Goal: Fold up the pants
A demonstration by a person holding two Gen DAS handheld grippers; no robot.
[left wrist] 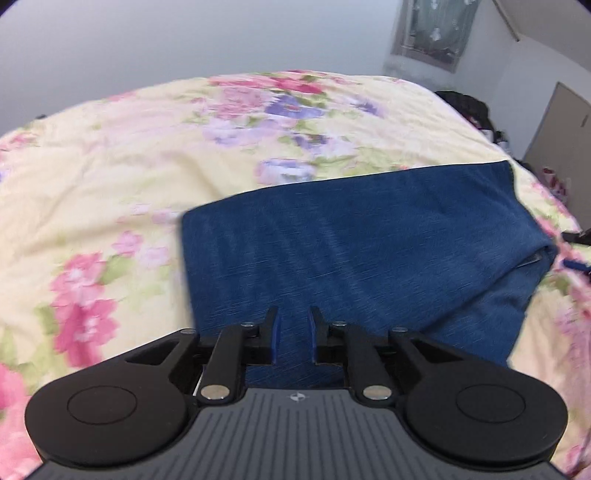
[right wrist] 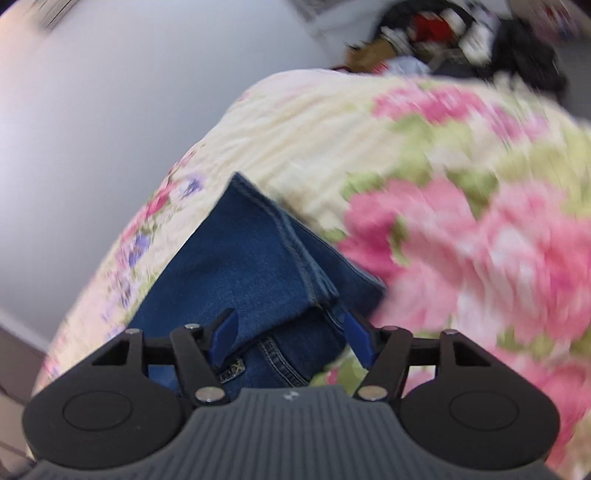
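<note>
Dark blue jeans [left wrist: 369, 243] lie folded on a flowered bedspread [left wrist: 110, 166]. In the left wrist view they form a flat rectangle in front of my left gripper [left wrist: 294, 325], whose blue-padded fingers stand a narrow gap apart just above the denim, holding nothing. In the right wrist view the jeans [right wrist: 243, 266] show a stitched seam and a pocket edge. My right gripper [right wrist: 291, 325] is open wide, its fingers on either side of the folded end of the jeans, not closed on it.
The bedspread [right wrist: 443, 184] covers the whole bed. A plain grey wall [left wrist: 184, 37] is behind it. Dark clutter [right wrist: 461, 37] is piled past the far edge of the bed. A window [left wrist: 432, 29] and a door [left wrist: 554, 129] are at the right.
</note>
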